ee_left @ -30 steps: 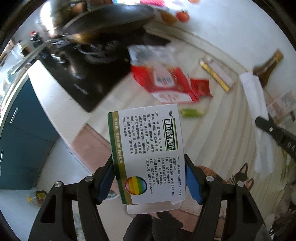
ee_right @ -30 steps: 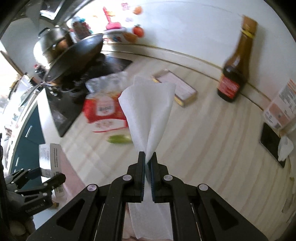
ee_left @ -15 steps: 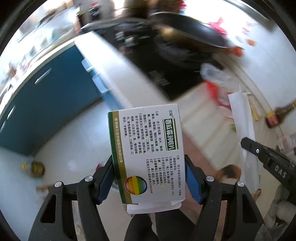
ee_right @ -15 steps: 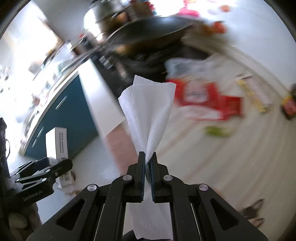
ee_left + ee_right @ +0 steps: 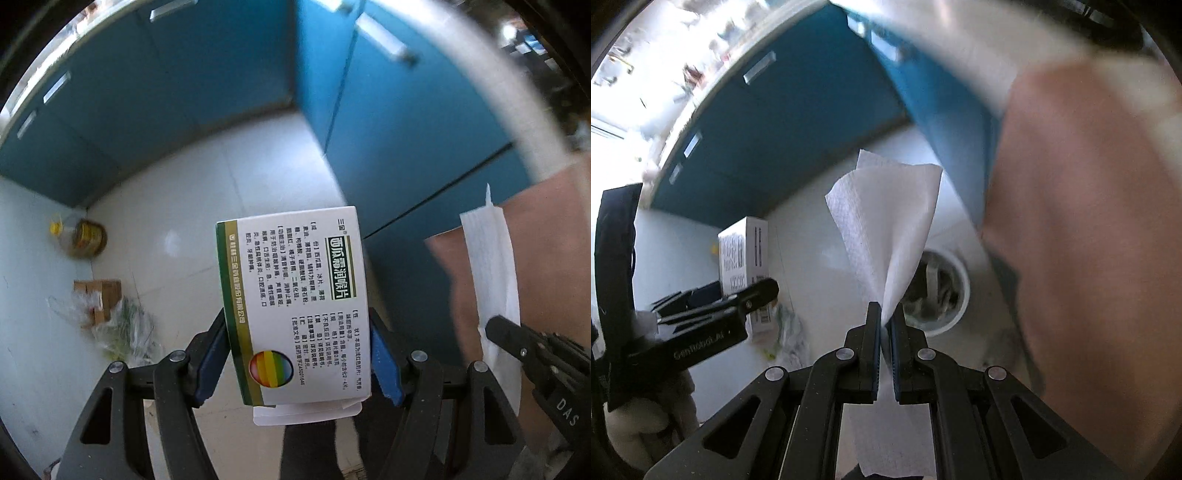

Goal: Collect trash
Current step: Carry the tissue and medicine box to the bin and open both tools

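Left hand-held gripper clamps the medicine box by its long sides: light, stiff card, white with a green stripe. Right hand-held gripper pinches a paper towel at its gathered end: soft, limp, white. Both hang above the white bin, box off to its left.

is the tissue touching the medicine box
Apart. The left wrist view shows the box clamped in the left tongs, with blue cabinet showing between it and the tissue in the right tongs.
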### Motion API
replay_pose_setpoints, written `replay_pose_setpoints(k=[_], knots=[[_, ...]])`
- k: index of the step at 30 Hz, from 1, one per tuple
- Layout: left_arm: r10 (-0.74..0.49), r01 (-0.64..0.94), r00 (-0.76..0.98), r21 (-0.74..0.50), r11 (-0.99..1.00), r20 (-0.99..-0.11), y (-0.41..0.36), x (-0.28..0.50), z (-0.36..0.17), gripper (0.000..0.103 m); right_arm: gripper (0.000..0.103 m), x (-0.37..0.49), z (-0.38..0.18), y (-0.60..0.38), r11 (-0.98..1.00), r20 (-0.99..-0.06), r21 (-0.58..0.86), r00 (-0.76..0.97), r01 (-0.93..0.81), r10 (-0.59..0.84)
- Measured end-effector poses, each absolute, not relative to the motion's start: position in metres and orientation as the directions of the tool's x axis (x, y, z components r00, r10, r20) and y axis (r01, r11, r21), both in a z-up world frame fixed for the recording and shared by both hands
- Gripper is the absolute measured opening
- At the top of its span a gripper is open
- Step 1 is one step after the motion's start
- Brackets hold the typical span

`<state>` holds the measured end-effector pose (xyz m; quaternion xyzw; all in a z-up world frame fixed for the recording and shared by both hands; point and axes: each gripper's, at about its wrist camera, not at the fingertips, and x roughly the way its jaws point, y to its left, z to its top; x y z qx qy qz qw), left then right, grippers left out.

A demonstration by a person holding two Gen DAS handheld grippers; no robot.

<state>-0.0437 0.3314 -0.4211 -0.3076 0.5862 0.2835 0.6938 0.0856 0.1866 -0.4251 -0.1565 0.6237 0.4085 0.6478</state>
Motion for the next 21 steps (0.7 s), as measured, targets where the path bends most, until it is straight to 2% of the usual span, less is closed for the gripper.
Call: replay_pose_setpoints(k=[4, 12, 18, 19, 20, 21], knots=[[-0.038, -0.775, 0.116, -0.115, 0.621, -0.992, 0.344, -0.056, -0.511, 0.066, 0.005, 0.077, -0.523, 0.199, 0.64, -0.952, 0.295, -0.164, -0.71, 0.258], [-0.292, -0.828, 0.117, -0.256, 0.498, -0.949, 0.358, -0.049, -0.718, 0.066, 0.005, 0.091, -0.737, 0.195, 0.722, -0.948, 0.302, -0.279, -0.623, 0.156], [-0.364, -0.826, 0.062, -0.253, 0.505, -0.929, 0.352, -0.037, -0.813, 0.068, 0.005, 0.104, -0.861, 0.209, 0.719, -0.937, 0.284, -0.343, -0.634, 0.068], [-0.359, -0.825, 0.043, -0.236, 0.514, -0.932, 0.352, -0.038, -0.825, 0.077, 0.006, 0.108, -0.878, 0.211, 0.711, -0.934, 0.276, -0.354, -0.646, 0.04], [-0.362, -0.825, 0.029, -0.227, 0.518, -0.932, 0.348, -0.036, -0.832, 0.089, 0.009, 0.109, -0.894, 0.212, 0.712, -0.933, 0.256, -0.359, -0.653, 0.006], [-0.364, -0.83, 0.02, -0.219, 0.514, -0.931, 0.346, -0.037, -0.838, 0.095, 0.013, 0.11, -0.903, 0.212, 0.713, -0.936, 0.232, -0.351, -0.661, -0.02]])
